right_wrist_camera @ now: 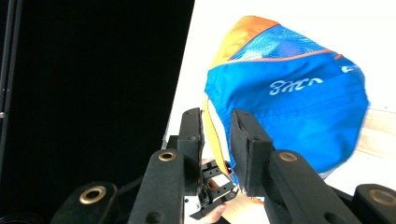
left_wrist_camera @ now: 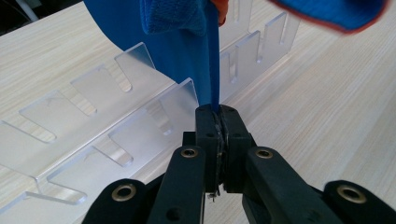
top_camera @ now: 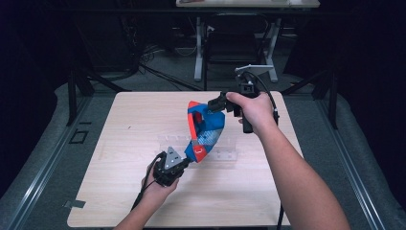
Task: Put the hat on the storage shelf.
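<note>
Inspector: Cap [top_camera: 203, 132], one, hangs above the desk [top_camera: 119, 201], stretched between two grippers, probably to spread it before placing.

Clerk: Grips?

Inspector: Left gripper [left_wrist_camera: 217, 116] is clamped together on the cap's lower edge. Right gripper [right_wrist_camera: 217, 135] stands apart around the orange rim, pads not pressing.

Clerk: Anything below?

Inspector: One clear slotted rack [left_wrist_camera: 116, 112], likely its destination.

A light wooden table [top_camera: 119, 191] carries a clear acrylic rack [left_wrist_camera: 93, 121].
</note>
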Demonstrator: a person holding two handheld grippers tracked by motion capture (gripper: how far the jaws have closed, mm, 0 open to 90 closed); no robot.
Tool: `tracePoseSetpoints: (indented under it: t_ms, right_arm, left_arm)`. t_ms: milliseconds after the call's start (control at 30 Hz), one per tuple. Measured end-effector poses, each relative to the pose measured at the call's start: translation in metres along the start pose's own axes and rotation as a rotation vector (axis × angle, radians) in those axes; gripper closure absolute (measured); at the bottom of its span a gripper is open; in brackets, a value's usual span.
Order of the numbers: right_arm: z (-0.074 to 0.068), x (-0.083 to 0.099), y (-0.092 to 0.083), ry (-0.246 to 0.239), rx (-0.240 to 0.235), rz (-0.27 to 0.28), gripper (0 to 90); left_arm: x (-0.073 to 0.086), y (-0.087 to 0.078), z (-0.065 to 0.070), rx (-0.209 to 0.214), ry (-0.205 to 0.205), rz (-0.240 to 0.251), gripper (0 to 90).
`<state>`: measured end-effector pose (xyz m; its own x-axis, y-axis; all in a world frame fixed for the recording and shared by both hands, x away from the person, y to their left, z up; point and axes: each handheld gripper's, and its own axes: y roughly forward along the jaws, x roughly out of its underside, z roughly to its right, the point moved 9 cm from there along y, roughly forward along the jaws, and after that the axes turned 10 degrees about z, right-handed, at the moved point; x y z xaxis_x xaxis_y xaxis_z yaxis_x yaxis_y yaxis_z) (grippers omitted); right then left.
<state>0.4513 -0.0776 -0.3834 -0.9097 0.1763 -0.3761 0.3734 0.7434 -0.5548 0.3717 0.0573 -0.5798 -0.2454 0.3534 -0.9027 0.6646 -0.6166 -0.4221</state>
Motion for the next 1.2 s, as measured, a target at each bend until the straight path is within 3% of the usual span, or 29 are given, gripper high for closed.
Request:
tracePoseSetpoints:
  t_ms: [833, 900, 1200]
  right_arm:
    - [0.012, 0.000, -0.014, 0.018, 0.014, 0.028, 73.0]
    - [0.012, 0.001, -0.014, 0.020, 0.014, 0.023, 72.9]
    - [0.016, 0.001, -0.018, 0.017, 0.024, 0.028, 72.5]
  left_arm:
    - [0.009, -0.001, -0.004, -0.016, -0.021, -0.010, 86.6]
    - [0.009, -0.004, -0.005, -0.016, -0.031, 0.001, 80.5]
    - [0.015, -0.017, -0.013, -0.033, -0.051, 0.009, 71.9]
